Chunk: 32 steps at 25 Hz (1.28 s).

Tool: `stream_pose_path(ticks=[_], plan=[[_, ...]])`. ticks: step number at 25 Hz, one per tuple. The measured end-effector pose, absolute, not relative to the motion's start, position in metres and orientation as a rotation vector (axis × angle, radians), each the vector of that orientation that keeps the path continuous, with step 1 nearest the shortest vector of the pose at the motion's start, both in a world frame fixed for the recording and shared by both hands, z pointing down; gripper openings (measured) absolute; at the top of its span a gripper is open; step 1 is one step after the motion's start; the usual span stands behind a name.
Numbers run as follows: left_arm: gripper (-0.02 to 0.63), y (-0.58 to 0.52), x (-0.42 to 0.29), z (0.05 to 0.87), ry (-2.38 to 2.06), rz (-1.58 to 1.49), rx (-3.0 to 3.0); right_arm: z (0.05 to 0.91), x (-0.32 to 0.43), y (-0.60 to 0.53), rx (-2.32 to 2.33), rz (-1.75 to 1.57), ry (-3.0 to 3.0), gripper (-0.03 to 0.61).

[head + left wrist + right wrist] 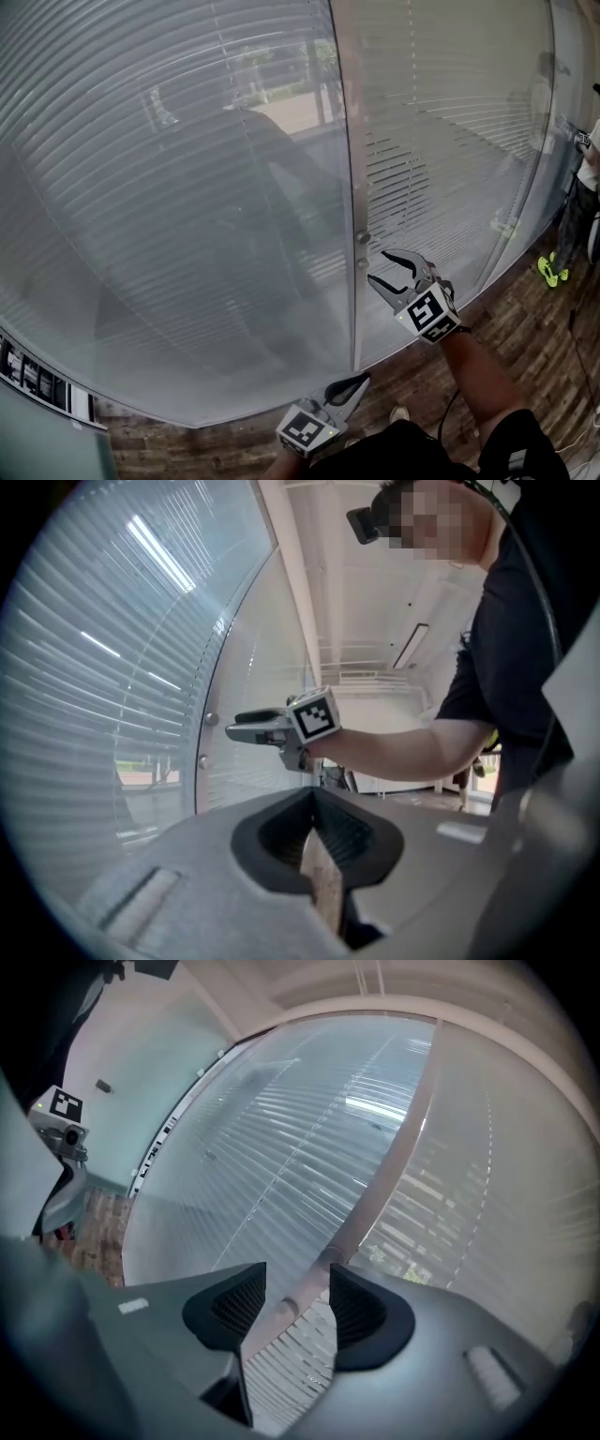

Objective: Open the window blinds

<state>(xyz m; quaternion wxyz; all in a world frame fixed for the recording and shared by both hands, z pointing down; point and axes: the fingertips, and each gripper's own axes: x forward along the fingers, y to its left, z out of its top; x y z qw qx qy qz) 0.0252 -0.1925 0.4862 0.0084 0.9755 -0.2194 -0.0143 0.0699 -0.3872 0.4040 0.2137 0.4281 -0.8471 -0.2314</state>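
Note:
Horizontal slat blinds [169, 187] hang behind two glass panes, with a second set [441, 141] to the right of a pale upright post [345, 141]. The slats lie nearly flat and let through a dim view of outdoors. Two small round knobs [363, 237] sit on the post. My right gripper [380, 267] is open just right of the knobs, nothing between its jaws. In the right gripper view the lower knob [288, 1307] shows between the spread jaws of that gripper [295, 1302]. My left gripper [354, 384] is shut and empty, low and back from the glass.
Wooden floor [525, 319] runs along the foot of the glass. A person in bright green shoes [548, 272] stands at the far right by the window. A wall strip with small labels [37, 380] borders the pane at lower left.

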Motion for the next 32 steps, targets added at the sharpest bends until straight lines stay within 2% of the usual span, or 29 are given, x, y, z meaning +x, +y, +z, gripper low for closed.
stream_pose_path(ticks=[6, 16, 24, 32], plan=[[0.004, -0.188, 0.027, 0.488, -0.681, -0.052, 3.044, 0.395, 0.059, -0.414, 1.163, -0.735, -2.205, 0.222], [0.005, -0.184, 0.036, 0.478, -0.643, -0.023, 3.043, 0.398, 0.052, -0.445, 1.078, -0.962, -1.852, 0.215], [0.005, -0.183, 0.038, 0.484, -0.624, -0.002, 3.041, 0.398, 0.053, -0.452, 1.092, -0.999, -1.743, 0.123], [0.005, -0.183, 0.033, 0.486, -0.635, -0.011, 3.023, 0.394, 0.054, -0.452, 1.158, -0.929, -1.828, 0.123]])
